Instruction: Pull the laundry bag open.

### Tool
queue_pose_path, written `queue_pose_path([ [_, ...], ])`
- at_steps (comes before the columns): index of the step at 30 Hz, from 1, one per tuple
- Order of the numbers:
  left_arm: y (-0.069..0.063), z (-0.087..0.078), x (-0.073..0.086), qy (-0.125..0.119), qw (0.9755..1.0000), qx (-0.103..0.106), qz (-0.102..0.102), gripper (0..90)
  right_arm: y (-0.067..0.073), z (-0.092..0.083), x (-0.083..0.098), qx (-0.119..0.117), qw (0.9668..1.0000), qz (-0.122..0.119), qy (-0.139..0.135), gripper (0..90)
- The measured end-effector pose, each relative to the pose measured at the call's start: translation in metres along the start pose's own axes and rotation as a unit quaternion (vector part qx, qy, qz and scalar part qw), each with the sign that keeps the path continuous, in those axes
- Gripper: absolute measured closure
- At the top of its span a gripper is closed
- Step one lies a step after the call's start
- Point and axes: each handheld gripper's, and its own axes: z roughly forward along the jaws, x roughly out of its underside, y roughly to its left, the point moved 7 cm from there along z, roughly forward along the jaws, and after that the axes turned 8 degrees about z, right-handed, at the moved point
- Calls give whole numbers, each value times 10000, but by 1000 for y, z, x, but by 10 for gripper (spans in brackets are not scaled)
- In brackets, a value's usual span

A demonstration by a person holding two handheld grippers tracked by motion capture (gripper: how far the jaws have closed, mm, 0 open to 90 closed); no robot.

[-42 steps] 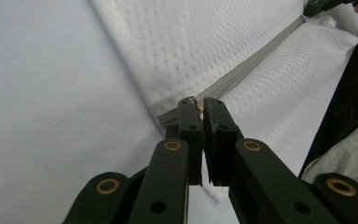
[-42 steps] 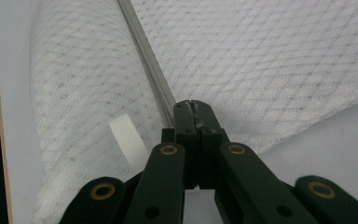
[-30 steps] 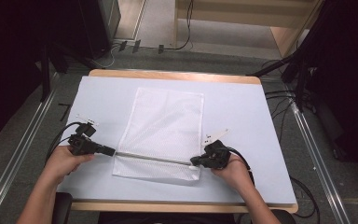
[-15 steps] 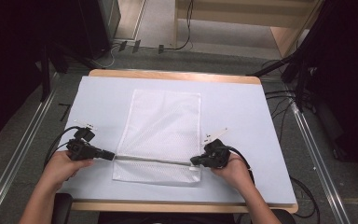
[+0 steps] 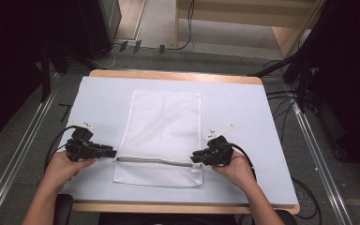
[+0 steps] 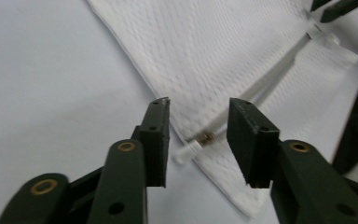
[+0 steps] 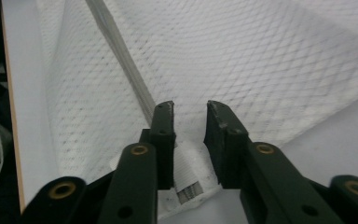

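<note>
The mesh bag (image 5: 161,136) is lying flat in the middle of the bench (image 5: 98,98), with its zipper (image 5: 152,161) running near the front edge. The left gripper (image 6: 198,135) and the right gripper (image 7: 189,135) have just been opening; both jaws are standing apart, the zipper ends between them but not pressed. If a jaw is catching the mesh while withdrawing, the bag may be dragging and wrinkling.

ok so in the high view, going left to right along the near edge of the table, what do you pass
left tongs → zip pull at the bag's left edge → zipper of the white mesh bag → right tongs
</note>
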Motion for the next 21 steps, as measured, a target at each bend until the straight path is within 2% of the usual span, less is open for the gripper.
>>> queue_pose_path([
  [4, 2, -2, -6, -210, 9989, -337, 249, 522, -8, -7, -2, 160, 9997, 97, -145, 640],
  [5, 3, -3, -7, -262, 9986, -362, 274, 516, -11, -8, -2, 198, 9996, 99, -184, 632],
  [11, 13, -1, -7, -241, 9973, -657, 216, 444, -25, -19, -3, 480, 9979, 223, -371, 523],
  [13, 16, 0, -7, -244, 9971, -699, 150, 409, -30, -21, -2, 567, 9970, 271, -442, 482],
  [21, 27, 0, -5, -227, 9963, -834, -27, 365, -46, -25, 2, 772, 9942, 544, -519, 438],
])
